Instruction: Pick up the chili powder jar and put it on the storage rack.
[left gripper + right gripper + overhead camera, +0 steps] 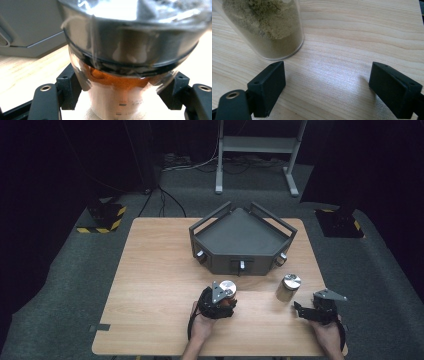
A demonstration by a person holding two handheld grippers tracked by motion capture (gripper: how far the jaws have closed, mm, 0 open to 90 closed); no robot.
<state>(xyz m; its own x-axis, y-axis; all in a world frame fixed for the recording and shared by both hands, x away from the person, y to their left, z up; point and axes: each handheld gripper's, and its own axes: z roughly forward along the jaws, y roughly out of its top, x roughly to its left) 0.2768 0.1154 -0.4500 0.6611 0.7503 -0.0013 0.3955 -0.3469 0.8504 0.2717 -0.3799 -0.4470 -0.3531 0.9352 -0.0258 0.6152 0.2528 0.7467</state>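
At the desk's [150, 270] near edge, left of centre, the left gripper [219, 301] has its fingers [68, 92] closed on a jar [117, 100] of orange powder with a metal lid [130, 32]. The pads press the clear wall just below the lid. The jar looks rigid and smooth, probably glass or hard plastic, so likely slippery and breakable if dropped; the grip under the lid's rim seems a sensible hold, since the rim would stop it sliding down. Behind it sits a grey tray [240, 237]. Further right stands a second jar [287, 287], holding pale powder, near the right gripper [305, 311], whose fingers [268, 87] stand wide apart, holding nothing, the jar just beyond one fingertip.
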